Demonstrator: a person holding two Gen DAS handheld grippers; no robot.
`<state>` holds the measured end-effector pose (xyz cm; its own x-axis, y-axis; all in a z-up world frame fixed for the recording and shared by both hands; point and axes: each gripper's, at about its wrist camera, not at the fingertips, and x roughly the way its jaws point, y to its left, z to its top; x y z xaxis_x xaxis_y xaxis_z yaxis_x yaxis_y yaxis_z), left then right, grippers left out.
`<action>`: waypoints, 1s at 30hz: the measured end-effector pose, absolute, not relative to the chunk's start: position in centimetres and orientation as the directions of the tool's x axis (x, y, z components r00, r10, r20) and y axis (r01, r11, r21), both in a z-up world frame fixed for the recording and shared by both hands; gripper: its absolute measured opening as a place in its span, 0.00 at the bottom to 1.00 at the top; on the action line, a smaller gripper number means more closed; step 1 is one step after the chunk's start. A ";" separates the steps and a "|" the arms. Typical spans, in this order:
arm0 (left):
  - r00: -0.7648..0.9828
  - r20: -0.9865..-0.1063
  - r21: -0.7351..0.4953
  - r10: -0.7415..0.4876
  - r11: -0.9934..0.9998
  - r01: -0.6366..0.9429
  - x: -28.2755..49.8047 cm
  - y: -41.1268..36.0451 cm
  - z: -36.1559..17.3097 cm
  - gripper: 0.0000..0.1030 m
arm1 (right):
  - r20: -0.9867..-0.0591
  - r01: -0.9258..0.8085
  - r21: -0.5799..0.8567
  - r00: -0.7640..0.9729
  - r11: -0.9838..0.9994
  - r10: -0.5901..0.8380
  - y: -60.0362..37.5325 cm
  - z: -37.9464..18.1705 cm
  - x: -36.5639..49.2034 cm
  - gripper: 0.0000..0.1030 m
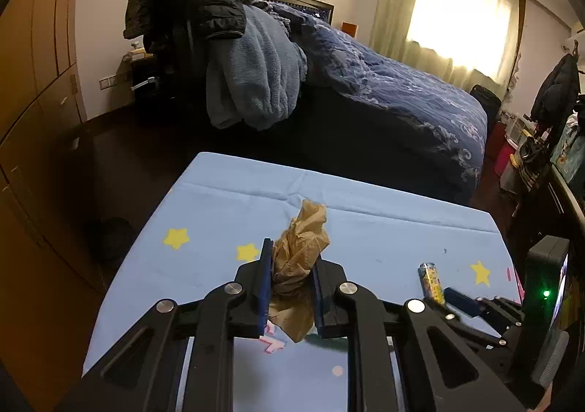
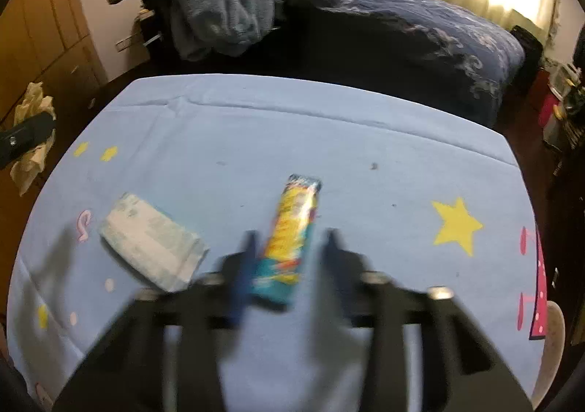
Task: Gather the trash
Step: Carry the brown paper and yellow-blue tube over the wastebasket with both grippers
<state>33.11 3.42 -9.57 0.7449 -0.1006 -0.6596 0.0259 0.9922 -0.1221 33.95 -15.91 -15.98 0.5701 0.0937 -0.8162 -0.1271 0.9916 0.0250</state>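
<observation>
The left gripper [image 1: 290,287] is clamped on a crumpled brown paper wad [image 1: 298,258] at lower centre of the left wrist view, held above the blue star-print cloth [image 1: 365,229]. The right gripper [image 2: 289,258], blurred, is spread apart around a yellow-and-teal snack wrapper [image 2: 292,229] lying on the cloth at frame centre. A pale tissue pack [image 2: 150,247] lies just left of it.

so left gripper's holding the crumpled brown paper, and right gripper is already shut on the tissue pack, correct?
Not quite. The right gripper is open, its fingers either side of the snack wrapper, as the right wrist view shows; the tissue pack lies untouched beside it. The left gripper does hold the crumpled brown paper.
</observation>
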 end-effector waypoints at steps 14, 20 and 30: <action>0.752 -0.651 -0.094 -0.100 0.994 0.051 28.7 1.8 -8.2 0.19 | -0.767 -0.134 0.107 0.620 0.985 0.167 -19.0 -13.3 26.8 0.23; 0.755 -0.644 -0.087 -0.123 0.992 0.087 26.5 -0.3 -7.3 0.19 | -0.723 -0.118 0.178 0.658 0.977 0.212 -21.9 -11.6 22.3 0.23; 0.747 -0.615 -0.072 -0.253 0.961 0.266 22.5 -8.4 -5.6 0.20 | -0.637 -0.022 0.276 0.744 0.961 0.201 -29.8 -9.5 14.2 0.23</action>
